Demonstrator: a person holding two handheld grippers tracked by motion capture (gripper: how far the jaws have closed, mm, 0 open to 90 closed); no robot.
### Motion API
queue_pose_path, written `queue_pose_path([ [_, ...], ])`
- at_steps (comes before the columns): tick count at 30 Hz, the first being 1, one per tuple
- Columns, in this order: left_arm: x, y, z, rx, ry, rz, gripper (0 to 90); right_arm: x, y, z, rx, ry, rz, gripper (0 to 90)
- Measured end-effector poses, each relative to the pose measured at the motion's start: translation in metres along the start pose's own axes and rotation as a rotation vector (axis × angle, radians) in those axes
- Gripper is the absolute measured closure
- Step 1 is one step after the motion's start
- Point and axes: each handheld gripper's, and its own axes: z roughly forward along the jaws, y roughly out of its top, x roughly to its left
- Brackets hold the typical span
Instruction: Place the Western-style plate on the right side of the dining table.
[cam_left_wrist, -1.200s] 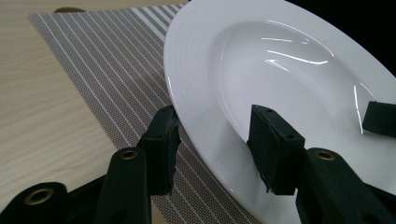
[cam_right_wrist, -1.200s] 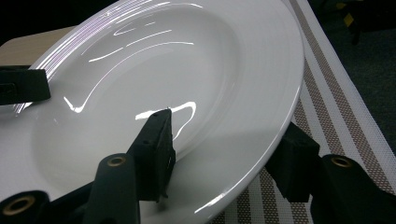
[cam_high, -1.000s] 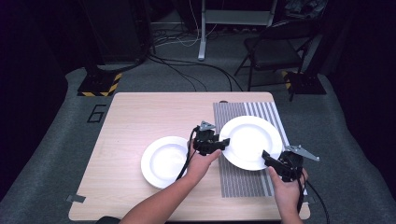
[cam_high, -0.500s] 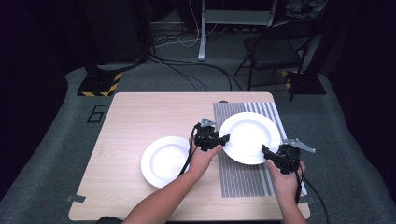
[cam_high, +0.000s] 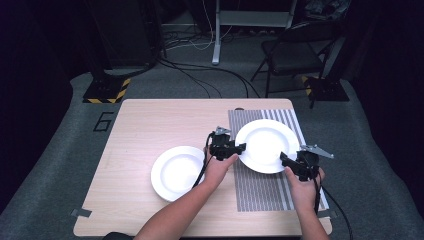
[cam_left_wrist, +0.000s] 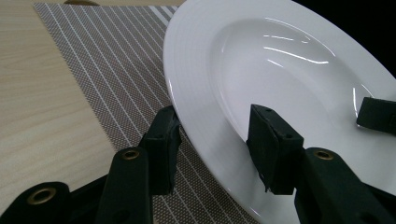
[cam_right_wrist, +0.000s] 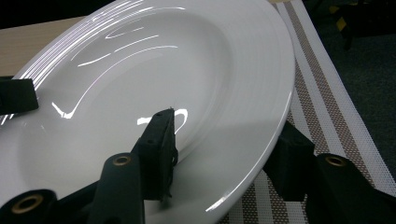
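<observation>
Right now both hand-held grippers have hold of the same wide-rimmed, glossy white ceramic plate (cam_high: 267, 145), which sits over the grey woven placemat with pale stripes (cam_high: 260, 187) at the right of the light wooden table (cam_high: 150, 120). The left gripper (cam_high: 241, 148) grasps the plate at its left edge; seen along its own jaws in the left gripper view, one black jaw lies under the rim and the other presses on the plate's (cam_left_wrist: 280, 84) upper face, so the left gripper (cam_left_wrist: 217, 135) is clamped across the rim, with the striped placemat (cam_left_wrist: 112, 70) beneath. The right gripper (cam_high: 285, 158) takes the opposite, nearer-right edge; in the right gripper view one jaw rests on the inner slope of the plate (cam_right_wrist: 163, 60) and the other sits under the rim, so the right gripper (cam_right_wrist: 229, 140) is likewise gripped on it, and the placemat (cam_right_wrist: 327, 93) runs off to the side. The plate looks tilted in both gripper views, and whether any part of it touches the mat I cannot tell. A second white ceramic plate (cam_high: 178, 172), much the same shape, lies flat on the bare wood just left of the mat, beside the person's left forearm (cam_high: 190, 205). Beyond the table stand a dark folding chair (cam_high: 295, 55) and cables on the grey floor.
</observation>
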Motion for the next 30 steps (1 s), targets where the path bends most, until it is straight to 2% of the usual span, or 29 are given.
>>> queue_pose_path([
  [11,-0.002,-0.005,0.008,0.020,0.009,0.012,54.3,-0.006,-0.008,0.008,0.013,-0.019,0.017,47.9],
  [17,-0.005,-0.009,0.012,0.031,-0.001,0.008,54.3,-0.012,-0.013,0.009,0.020,-0.022,0.033,47.9],
  [30,-0.007,-0.019,0.023,0.042,-0.005,0.005,54.5,-0.021,-0.024,0.014,0.035,-0.036,0.026,47.7],
])
